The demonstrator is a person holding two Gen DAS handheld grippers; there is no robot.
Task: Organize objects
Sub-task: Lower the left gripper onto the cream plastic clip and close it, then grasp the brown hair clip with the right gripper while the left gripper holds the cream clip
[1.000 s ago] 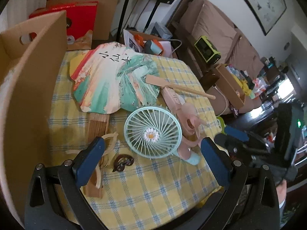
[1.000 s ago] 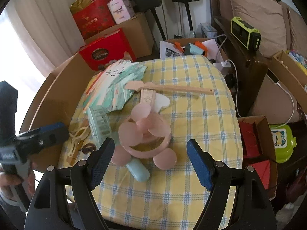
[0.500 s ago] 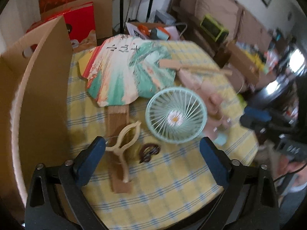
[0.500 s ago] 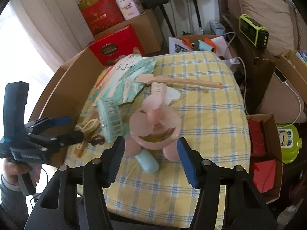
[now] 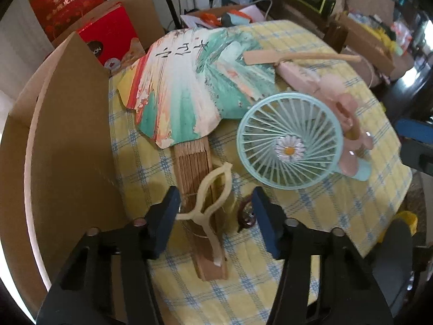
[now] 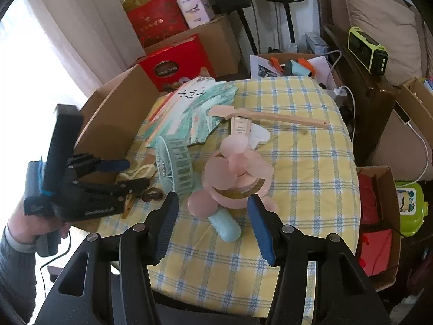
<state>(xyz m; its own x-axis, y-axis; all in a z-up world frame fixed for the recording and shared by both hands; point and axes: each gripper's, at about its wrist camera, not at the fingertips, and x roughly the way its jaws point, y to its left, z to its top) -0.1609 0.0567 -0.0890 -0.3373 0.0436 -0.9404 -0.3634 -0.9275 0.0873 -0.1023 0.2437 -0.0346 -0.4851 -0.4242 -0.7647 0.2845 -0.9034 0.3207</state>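
Yellow checked cloth covers the desk (image 6: 311, 168); a tall cardboard box (image 5: 73, 124) stands against its left edge, and red gift boxes (image 6: 176, 65) sit behind it.

On the cloth: a painted folding fan (image 5: 194, 81) lies spread open, its wooden ribs (image 5: 193, 162) pointing toward me. A cream hair clip (image 5: 213, 189) rests on those ribs, and a small dark brown clip (image 5: 246, 214) lies just right of it. A mint handheld fan (image 5: 289, 143) with a daisy at its hub stands on edge near the middle, touching a pink handheld fan (image 6: 235, 173) (petal-shaped blades, lying mostly flat). A wooden back scratcher (image 6: 270, 117) lies behind both.

My left gripper (image 5: 215, 211) points steeply down over the ribs, its jaws closing with the cream hair clip and the ribs between them. The left pad looks very close to the clip, but I cannot tell whether it touches; the right pad sits by the dark clip.

My right gripper (image 6: 212, 216) has its jaws partly apart and closing. The base of the pink fan and the mint handle (image 6: 226, 226) lie between the pads, neither pressed.
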